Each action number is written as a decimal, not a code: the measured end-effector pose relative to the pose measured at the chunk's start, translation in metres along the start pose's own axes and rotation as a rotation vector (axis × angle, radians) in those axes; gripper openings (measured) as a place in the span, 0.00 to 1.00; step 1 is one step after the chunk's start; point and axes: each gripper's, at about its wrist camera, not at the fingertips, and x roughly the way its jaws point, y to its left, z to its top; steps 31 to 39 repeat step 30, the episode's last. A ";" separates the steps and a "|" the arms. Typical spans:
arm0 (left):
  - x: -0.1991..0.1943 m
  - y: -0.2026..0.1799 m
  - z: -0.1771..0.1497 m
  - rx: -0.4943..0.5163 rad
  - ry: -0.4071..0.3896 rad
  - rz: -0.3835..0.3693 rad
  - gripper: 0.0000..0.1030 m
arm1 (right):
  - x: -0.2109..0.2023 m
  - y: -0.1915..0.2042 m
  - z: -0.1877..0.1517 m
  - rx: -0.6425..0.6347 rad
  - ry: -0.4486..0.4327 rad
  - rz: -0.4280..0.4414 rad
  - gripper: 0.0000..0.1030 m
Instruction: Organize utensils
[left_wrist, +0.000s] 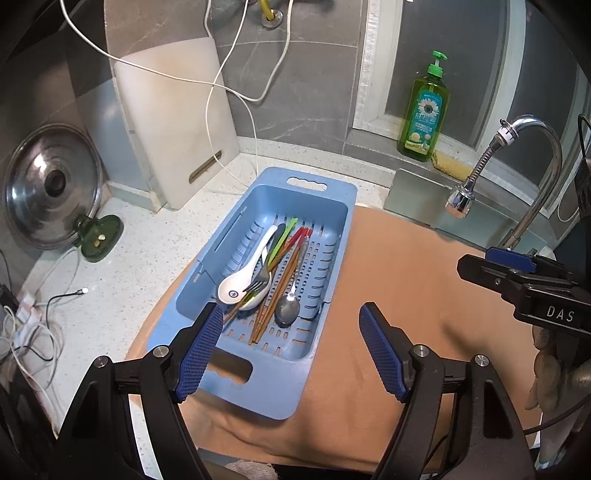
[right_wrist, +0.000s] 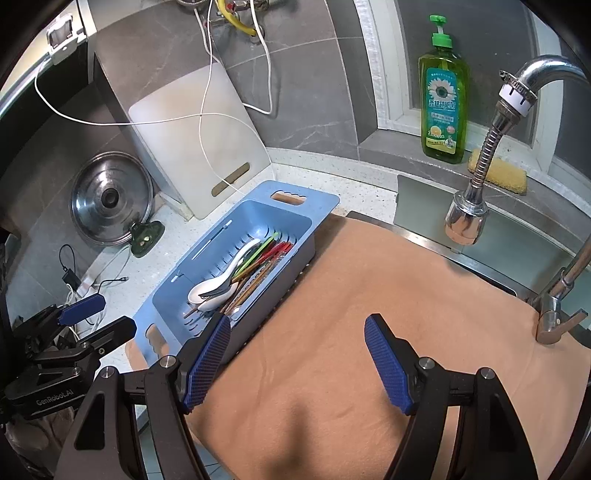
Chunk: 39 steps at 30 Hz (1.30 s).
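Observation:
A blue slotted basket (left_wrist: 258, 387) lies half on the counter and half on an orange cloth (left_wrist: 406, 277). Inside it lie a white ceramic spoon (left_wrist: 236, 284), a fork (left_wrist: 258, 280), brown chopsticks (left_wrist: 273, 306), a metal spoon (left_wrist: 288, 312) and green and red handled utensils. My left gripper (left_wrist: 291, 312) hovers open above the basket's near end with nothing between its fingers. My right gripper (right_wrist: 297, 321) is open and empty over the cloth, just right of the basket (right_wrist: 317, 201). Each gripper shows at the edge of the other's view, the right gripper (left_wrist: 474, 258) and the left gripper (right_wrist: 110, 314).
A white cutting board (left_wrist: 177, 122) and a steel pot lid (left_wrist: 51, 188) lean on the back wall. Cables (left_wrist: 29, 332) lie on the counter at the left. A green soap bottle (left_wrist: 424, 110), a yellow sponge (right_wrist: 498, 171) and a faucet (left_wrist: 469, 181) stand at the right by the sink.

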 end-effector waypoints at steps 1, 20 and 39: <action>0.000 0.000 0.000 -0.001 0.001 -0.003 0.74 | 0.000 0.000 0.000 0.000 0.000 0.000 0.70; -0.001 -0.001 0.000 -0.009 0.012 0.000 0.74 | 0.002 -0.001 -0.004 0.015 0.007 0.000 0.70; -0.004 -0.004 0.002 -0.013 -0.005 -0.009 0.74 | 0.004 -0.008 -0.005 0.033 0.014 -0.003 0.70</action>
